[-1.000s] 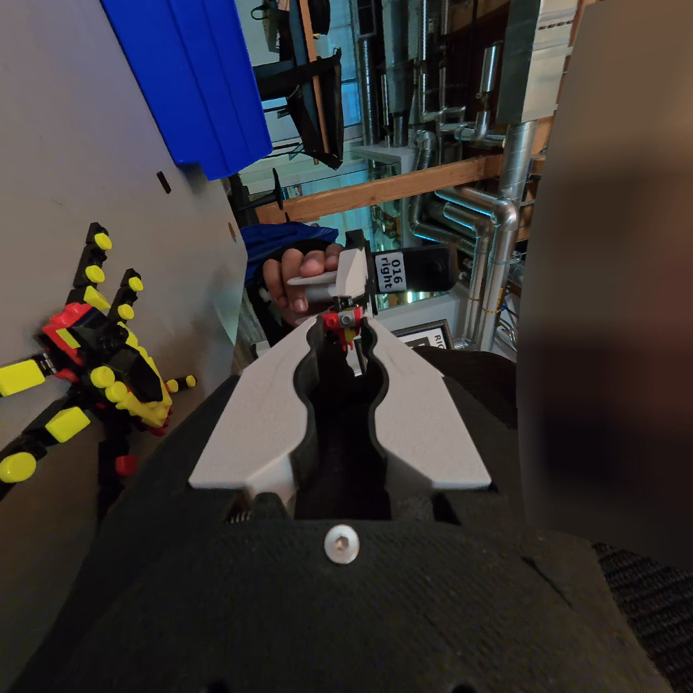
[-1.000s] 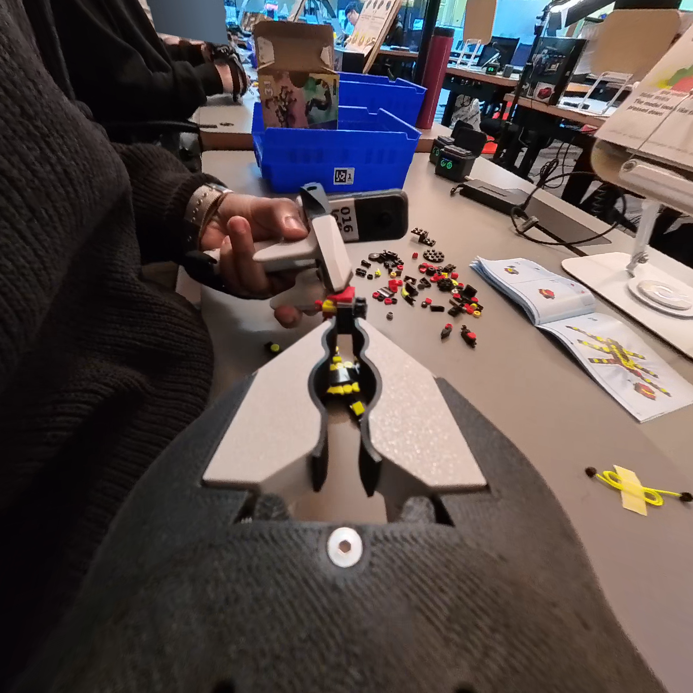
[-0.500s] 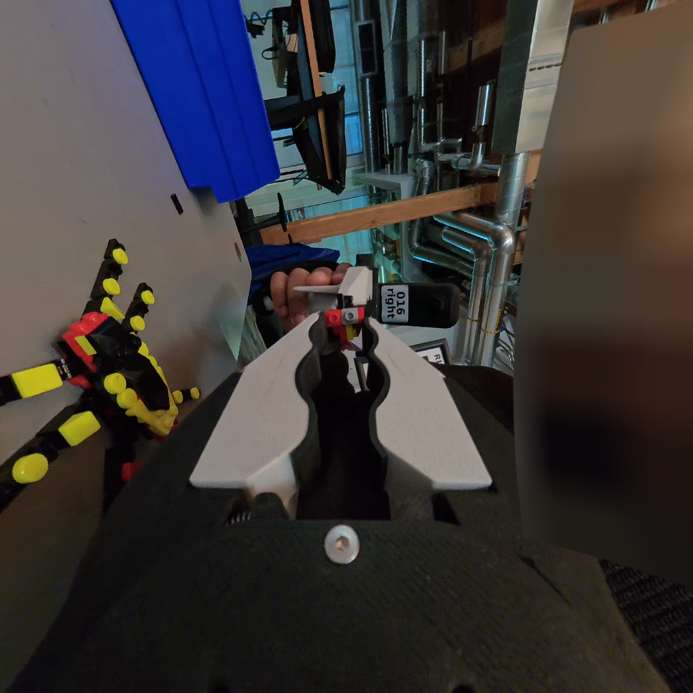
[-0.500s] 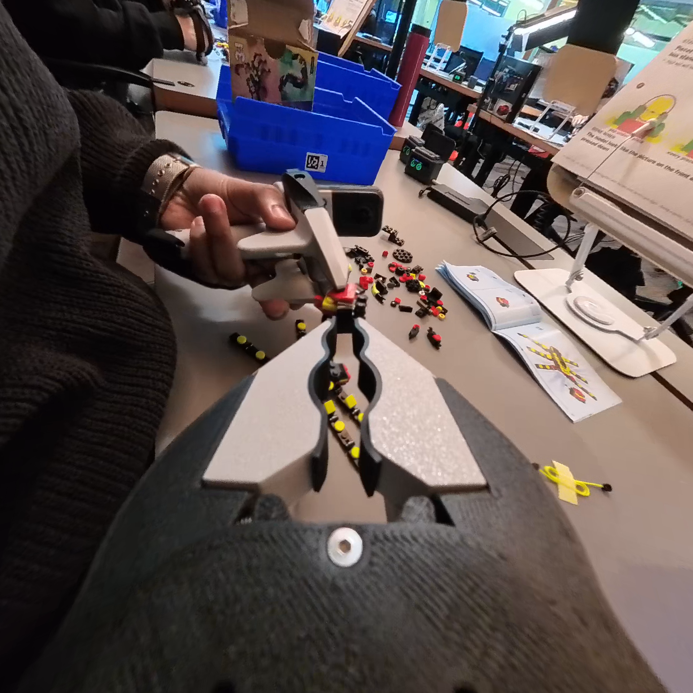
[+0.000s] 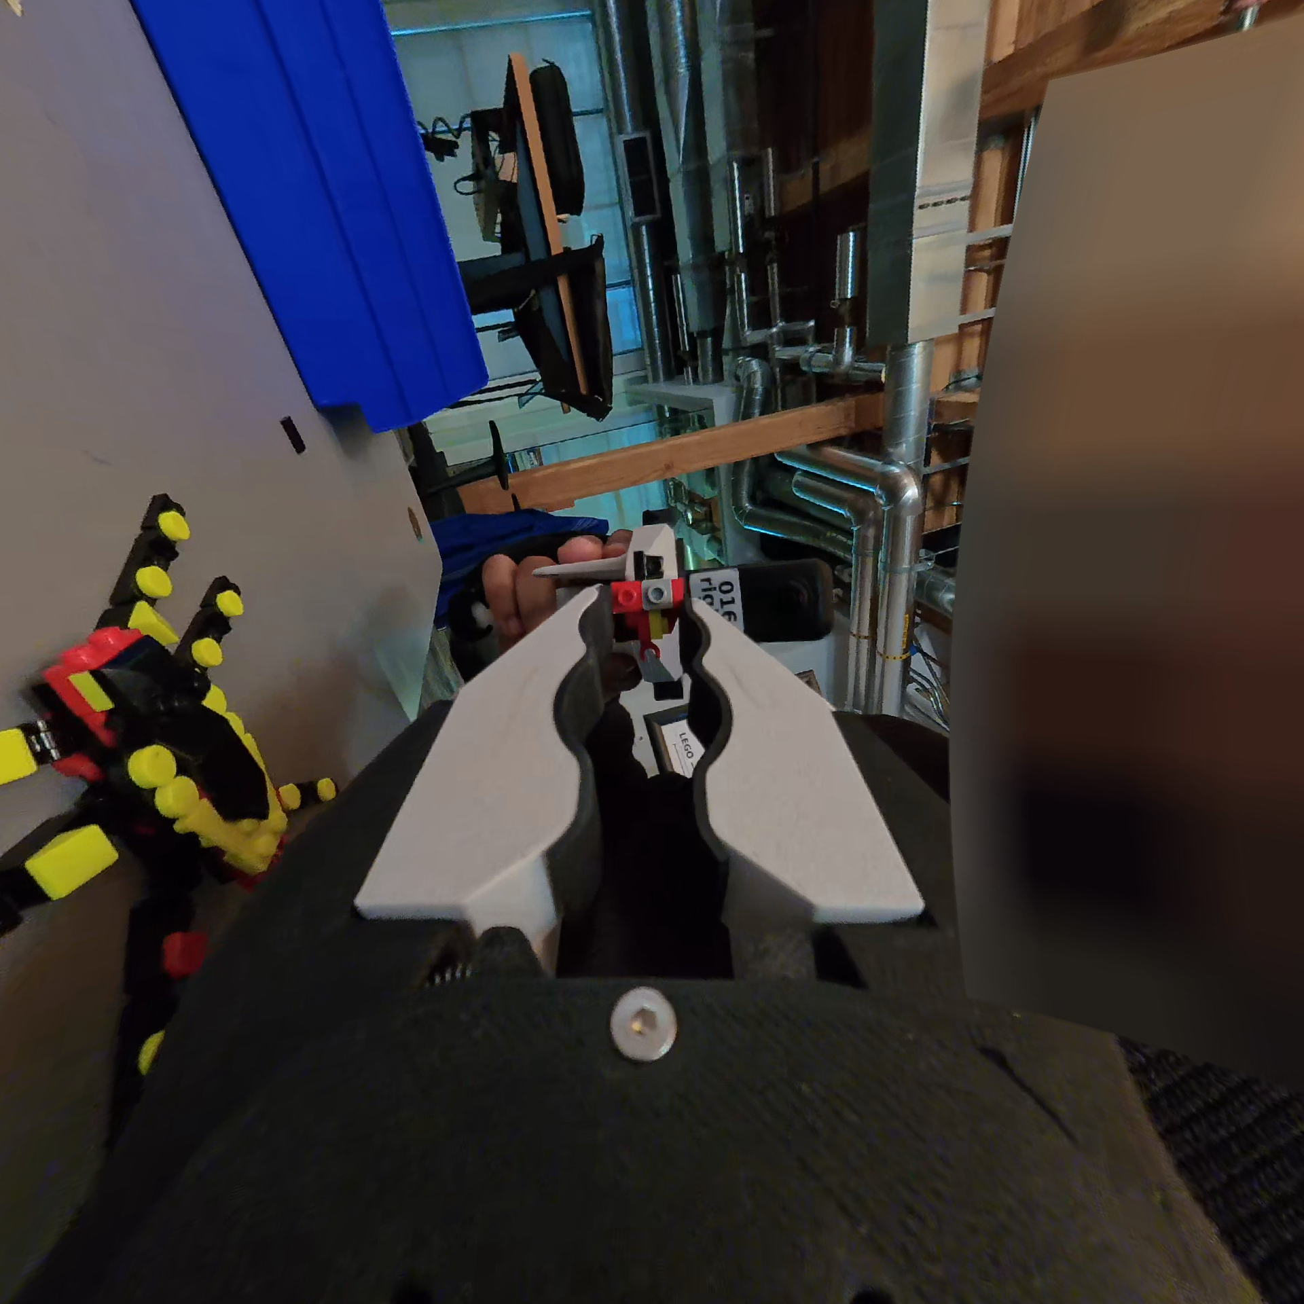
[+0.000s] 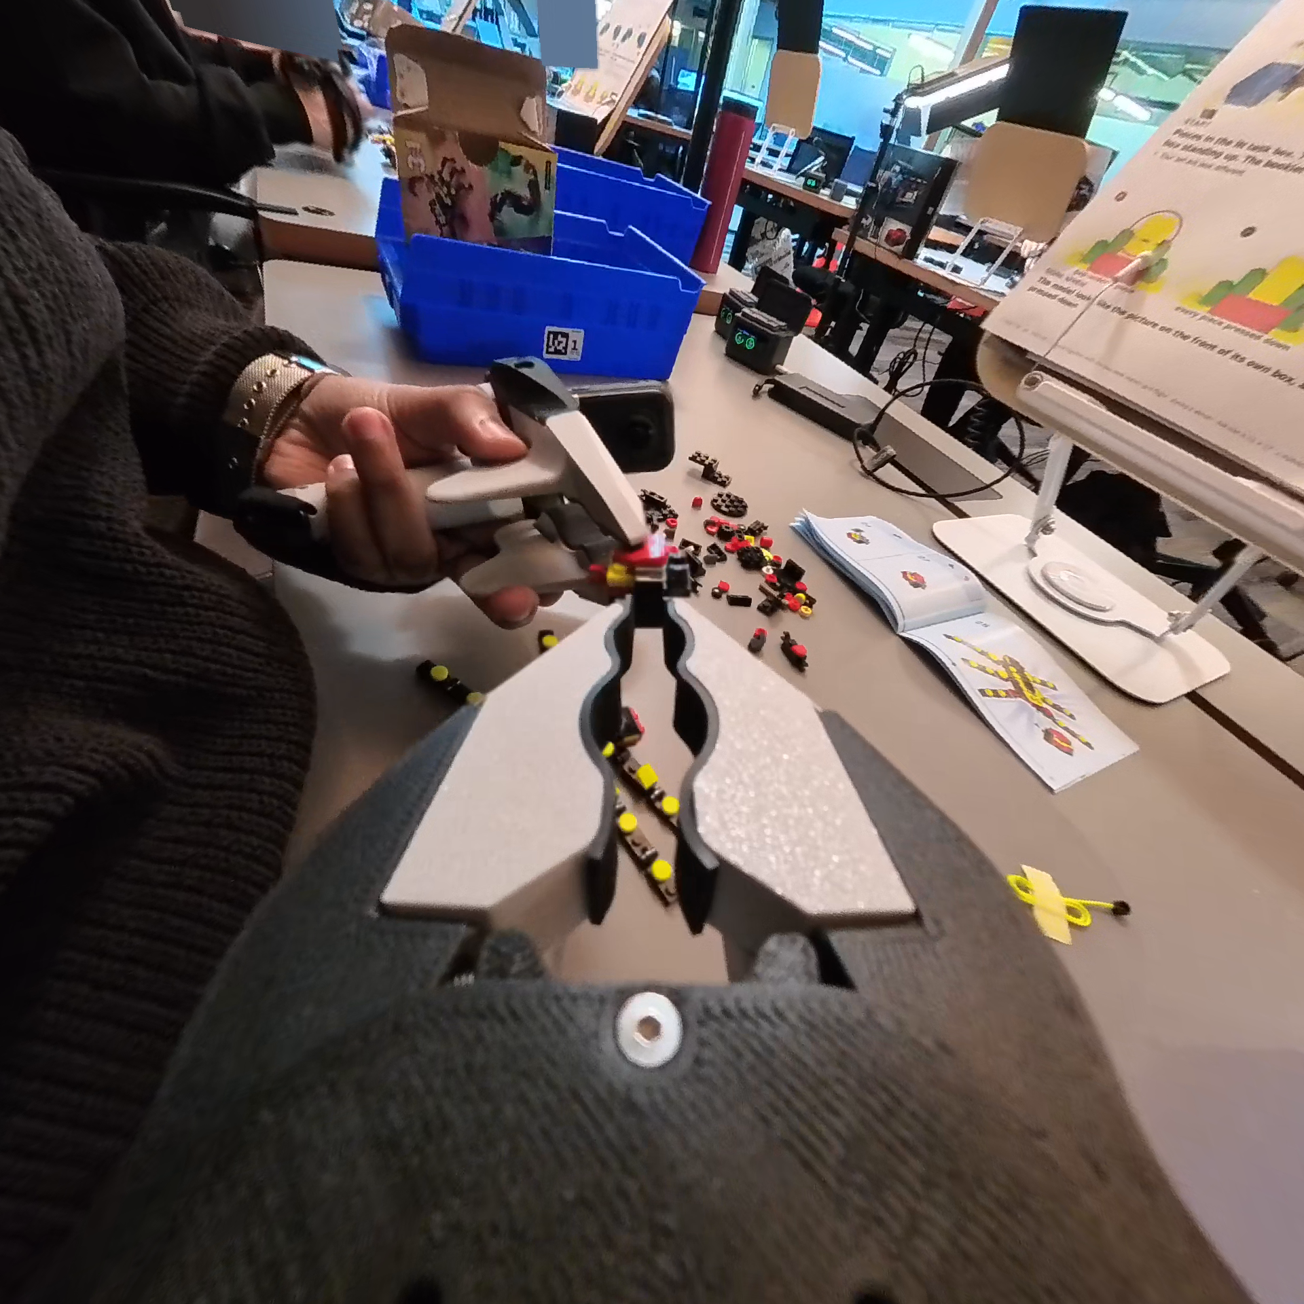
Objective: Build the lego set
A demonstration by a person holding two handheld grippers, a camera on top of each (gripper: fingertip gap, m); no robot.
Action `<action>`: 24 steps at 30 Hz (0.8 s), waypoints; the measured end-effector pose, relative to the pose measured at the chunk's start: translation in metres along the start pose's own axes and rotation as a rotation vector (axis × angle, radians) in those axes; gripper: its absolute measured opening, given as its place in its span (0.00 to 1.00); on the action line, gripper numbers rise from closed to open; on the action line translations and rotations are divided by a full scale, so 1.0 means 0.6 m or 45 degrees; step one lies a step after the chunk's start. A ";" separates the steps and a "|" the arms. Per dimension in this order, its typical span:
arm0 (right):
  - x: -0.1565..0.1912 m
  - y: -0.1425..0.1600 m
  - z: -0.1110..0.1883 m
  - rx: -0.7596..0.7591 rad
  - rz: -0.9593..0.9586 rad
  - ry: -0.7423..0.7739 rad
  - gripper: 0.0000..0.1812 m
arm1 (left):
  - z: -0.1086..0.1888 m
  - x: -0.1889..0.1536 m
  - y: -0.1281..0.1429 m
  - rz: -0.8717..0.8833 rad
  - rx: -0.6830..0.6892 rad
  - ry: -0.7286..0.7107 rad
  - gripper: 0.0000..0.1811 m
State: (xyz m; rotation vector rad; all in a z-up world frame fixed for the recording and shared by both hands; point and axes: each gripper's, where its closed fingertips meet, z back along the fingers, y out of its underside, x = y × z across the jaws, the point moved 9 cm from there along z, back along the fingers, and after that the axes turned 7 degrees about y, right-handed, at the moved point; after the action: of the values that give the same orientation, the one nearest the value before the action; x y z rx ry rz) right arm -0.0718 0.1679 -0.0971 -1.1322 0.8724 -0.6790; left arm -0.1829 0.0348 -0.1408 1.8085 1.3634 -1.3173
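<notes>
2 grippers [image 5: 646, 614] [image 6: 646, 600] on 1 sub-assy [image 5: 646, 610], apparently; 1 model [image 5: 155, 762].

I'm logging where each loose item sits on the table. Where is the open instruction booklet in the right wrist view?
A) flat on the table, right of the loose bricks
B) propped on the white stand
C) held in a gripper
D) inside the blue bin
A: the instruction booklet lies open on the table, right of the loose bricks.

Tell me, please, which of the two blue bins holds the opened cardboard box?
The nearer blue bin, the one with a square tag on its front wall; the opened cardboard box stands inside it, unlike the bin behind.
</notes>
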 end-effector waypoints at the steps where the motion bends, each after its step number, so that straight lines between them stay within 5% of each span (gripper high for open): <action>1: 0.001 0.001 0.000 0.007 0.015 0.004 0.03 | 0.000 0.000 0.000 0.000 0.003 -0.007 0.09; 24: 0.013 0.021 -0.008 0.174 0.236 0.017 0.03 | 0.004 0.009 0.002 -0.092 0.135 -0.248 0.09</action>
State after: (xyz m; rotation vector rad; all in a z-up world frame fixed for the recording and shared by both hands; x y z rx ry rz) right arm -0.0718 0.1630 -0.1118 -0.9134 0.9153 -0.5843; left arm -0.1827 0.0345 -0.1470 1.6610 1.2856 -1.5862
